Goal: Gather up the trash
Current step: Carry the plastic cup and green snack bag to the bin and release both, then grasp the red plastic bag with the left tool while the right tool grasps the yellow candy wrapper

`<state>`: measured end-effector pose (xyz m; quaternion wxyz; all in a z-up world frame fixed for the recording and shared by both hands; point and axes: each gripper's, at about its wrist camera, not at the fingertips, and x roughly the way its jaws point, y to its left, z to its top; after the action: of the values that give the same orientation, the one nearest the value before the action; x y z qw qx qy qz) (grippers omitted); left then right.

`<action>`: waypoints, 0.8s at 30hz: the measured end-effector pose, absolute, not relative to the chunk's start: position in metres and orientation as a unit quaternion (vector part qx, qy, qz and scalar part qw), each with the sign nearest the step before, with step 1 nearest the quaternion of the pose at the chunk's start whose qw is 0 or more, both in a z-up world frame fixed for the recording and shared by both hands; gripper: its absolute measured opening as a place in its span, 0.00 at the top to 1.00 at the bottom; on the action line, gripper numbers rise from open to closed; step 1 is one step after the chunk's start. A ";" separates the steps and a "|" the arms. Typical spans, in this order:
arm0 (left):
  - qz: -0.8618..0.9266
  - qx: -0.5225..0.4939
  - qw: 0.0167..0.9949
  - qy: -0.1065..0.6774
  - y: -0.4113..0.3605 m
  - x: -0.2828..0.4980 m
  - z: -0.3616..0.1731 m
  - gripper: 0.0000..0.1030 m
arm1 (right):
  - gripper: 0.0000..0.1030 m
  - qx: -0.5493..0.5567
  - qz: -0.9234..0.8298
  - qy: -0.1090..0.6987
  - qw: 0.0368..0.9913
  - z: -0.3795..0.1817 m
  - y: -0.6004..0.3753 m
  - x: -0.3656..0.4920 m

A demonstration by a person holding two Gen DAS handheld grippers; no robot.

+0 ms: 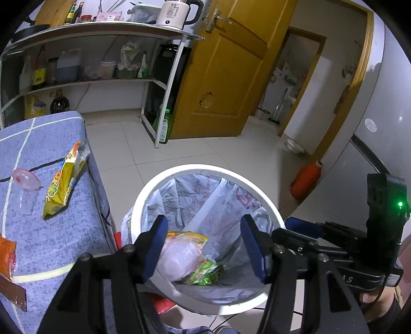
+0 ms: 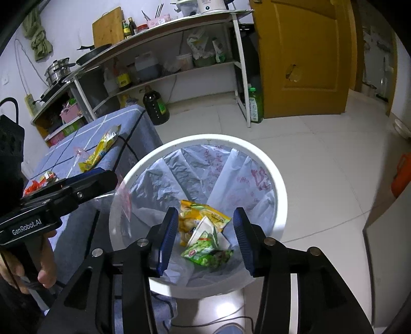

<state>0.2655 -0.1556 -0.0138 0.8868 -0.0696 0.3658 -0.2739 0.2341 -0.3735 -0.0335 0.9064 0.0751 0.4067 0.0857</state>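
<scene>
A home kitchen: shelves (image 2: pixel 164 74) of oil bottles, a kettle (image 1: pixel 177 12), pots (image 2: pixel 57 70), tiled floor (image 1: pixel 205 154).

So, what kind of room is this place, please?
Most likely a small home kitchen: a shelf rack holds oil and sauce bottles, steel pots sit on a cooktop, and an electric kettle stands on top. A lined trash bin stands on the tiled floor.
</scene>
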 end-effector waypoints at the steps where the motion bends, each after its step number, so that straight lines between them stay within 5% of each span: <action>1: -0.272 -0.069 0.887 0.366 -0.156 0.265 -0.014 0.40 | 0.56 0.076 0.086 0.404 0.907 -0.032 -0.374 0.233; 24: -0.181 -0.095 0.929 0.308 -0.039 0.205 0.030 0.40 | 0.56 0.065 0.185 0.364 0.910 0.016 -0.289 0.226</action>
<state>0.2051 -0.0395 0.0305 0.9293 -0.0951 0.3076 -0.1810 0.2256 -0.2888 0.0157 0.9104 0.0648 0.3643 0.1852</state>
